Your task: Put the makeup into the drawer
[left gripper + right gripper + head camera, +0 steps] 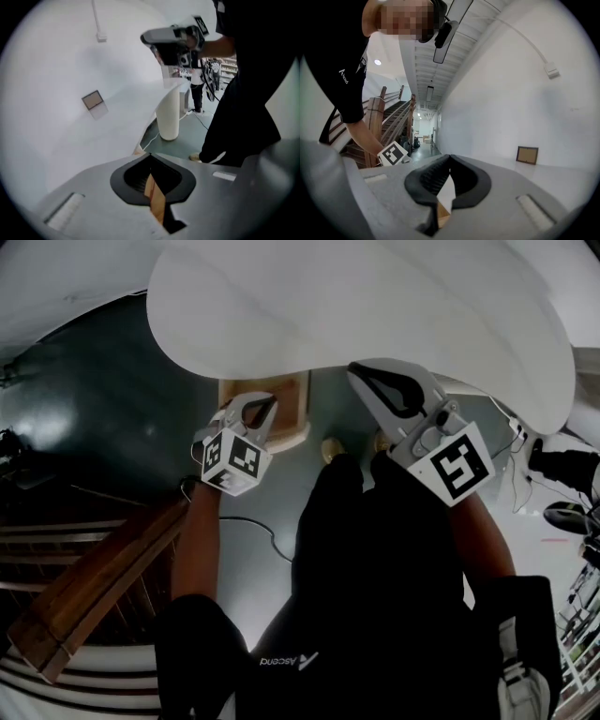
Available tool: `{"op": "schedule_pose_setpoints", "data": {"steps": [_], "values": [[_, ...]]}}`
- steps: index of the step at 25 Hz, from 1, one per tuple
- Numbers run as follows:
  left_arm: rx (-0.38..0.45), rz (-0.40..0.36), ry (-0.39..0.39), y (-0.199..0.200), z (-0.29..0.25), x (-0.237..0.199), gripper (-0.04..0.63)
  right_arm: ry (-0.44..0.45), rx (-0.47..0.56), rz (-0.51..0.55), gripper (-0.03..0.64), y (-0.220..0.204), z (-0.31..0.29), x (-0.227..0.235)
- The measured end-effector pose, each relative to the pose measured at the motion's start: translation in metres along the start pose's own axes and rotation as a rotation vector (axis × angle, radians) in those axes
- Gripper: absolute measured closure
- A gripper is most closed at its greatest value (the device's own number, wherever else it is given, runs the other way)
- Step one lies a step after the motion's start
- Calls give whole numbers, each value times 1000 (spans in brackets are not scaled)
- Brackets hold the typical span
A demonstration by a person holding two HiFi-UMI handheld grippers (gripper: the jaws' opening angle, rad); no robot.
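Left gripper view: left gripper [150,156] jaws are found pressed together, empty; right gripper [449,158] jaws likewise. Makeup is nowhere seen. A wooden drawer [292,434] lies just beyond the left jaws, so stowage is judged done.

Wooden drawer [269,412] half hidden beneath white tabletop [375,306].

Tabletop [375,306] overhangs drawer [291,401], blocks approach from above. Stair rail [94,587] closes off the left. Open floor [112,409] between rail and drawer; one cable [270,535] lies across it.
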State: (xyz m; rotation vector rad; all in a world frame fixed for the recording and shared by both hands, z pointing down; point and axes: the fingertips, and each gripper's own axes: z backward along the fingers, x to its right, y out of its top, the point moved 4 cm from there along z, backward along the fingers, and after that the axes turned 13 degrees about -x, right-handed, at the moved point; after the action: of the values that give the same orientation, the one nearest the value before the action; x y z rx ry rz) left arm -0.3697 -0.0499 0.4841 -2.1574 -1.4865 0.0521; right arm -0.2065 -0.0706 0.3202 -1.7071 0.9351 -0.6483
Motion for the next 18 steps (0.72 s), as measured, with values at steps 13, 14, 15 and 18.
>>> {"op": "schedule_pose_setpoints", "data": {"steps": [13, 14, 15, 18], "values": [[605, 341, 259, 151, 140, -10, 584, 46, 110, 24, 614, 30, 62, 25], [638, 365, 271, 161, 146, -9, 584, 47, 120, 22, 614, 31, 68, 29], [668, 384, 281, 169, 152, -8, 584, 47, 130, 21, 614, 33, 73, 31], [748, 420, 304, 192, 166, -4, 584, 49, 160, 13, 614, 36, 89, 39]]}}
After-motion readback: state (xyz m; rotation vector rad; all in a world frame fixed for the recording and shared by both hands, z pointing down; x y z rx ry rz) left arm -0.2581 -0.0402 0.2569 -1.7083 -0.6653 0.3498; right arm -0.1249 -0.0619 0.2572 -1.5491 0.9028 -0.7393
